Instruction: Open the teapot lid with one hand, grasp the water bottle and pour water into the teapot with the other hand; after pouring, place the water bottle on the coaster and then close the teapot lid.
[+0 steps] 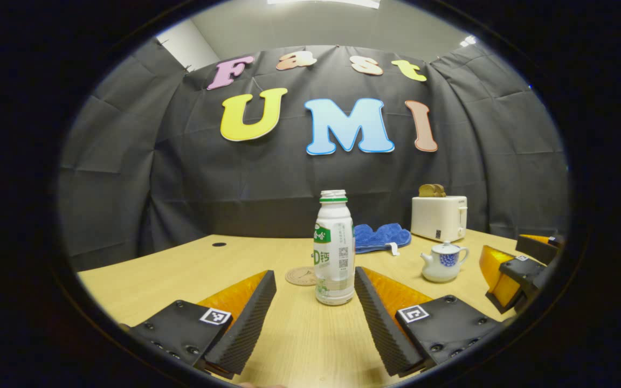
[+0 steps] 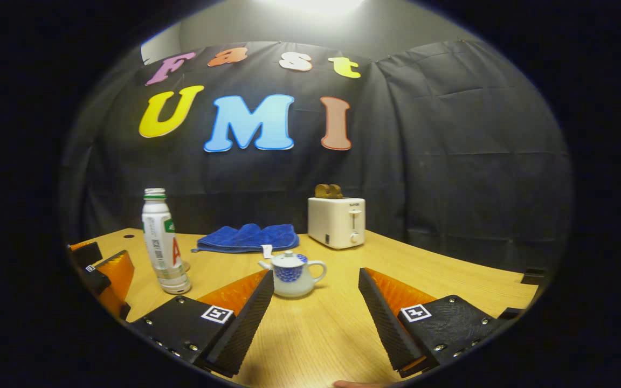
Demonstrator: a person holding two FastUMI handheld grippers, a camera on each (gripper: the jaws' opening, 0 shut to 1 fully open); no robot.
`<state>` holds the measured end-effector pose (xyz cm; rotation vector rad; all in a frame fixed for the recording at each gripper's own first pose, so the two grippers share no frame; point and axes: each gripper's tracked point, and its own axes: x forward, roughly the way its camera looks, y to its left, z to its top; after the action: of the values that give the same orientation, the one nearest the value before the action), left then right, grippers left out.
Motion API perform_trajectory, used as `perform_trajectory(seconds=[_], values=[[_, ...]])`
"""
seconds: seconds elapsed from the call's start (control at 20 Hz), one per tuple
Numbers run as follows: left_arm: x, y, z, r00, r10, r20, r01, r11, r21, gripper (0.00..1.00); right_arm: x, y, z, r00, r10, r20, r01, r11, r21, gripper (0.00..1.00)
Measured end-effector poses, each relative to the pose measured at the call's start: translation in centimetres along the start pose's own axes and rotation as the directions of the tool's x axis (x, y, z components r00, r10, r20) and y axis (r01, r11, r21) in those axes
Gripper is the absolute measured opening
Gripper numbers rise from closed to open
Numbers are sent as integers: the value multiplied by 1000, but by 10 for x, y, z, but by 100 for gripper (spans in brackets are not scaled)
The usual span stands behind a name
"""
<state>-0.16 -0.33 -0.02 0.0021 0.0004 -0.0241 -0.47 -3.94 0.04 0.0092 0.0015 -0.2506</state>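
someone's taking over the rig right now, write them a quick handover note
Left gripper: jaws open, empty, lined up on the water bottle, which stands upright ahead of them, uncapped.
Right gripper: jaws open, empty, facing the teapot a little left of centre, not touching it.
Coaster: flat on the table, just behind and left of the bottle in the left gripper view, nothing on it.
Teapot lid: on the pot.
Done: nothing yet.
Left: lift the lid, grasp the bottle, pour, set the bottle on the coaster, close the lid.
Toaster and blue cloth sit behind.
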Motion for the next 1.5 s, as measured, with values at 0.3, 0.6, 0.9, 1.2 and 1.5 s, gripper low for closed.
perform_trajectory(seconds=[0.3,0.6,0.9,1.2,1.5], values=[[2,-5,0,999,-40,9,40,999,-5,100,-1,27,0,987,159,3,-159,987,-7,98],[2,-4,0,999,-32,5,32,999,-1,100,13,18,2,930,366,7,-366,930,-7,98],[11,-9,1,998,-54,11,54,999,-4,100,23,19,1,938,346,4,-346,938,-11,98],[16,-13,2,999,-52,10,52,999,-1,100,40,34,-4,927,374,-22,-375,927,-14,98],[46,-41,17,995,-95,39,92,993,68,99,90,51,7,929,366,-50,-367,929,-35,96]])
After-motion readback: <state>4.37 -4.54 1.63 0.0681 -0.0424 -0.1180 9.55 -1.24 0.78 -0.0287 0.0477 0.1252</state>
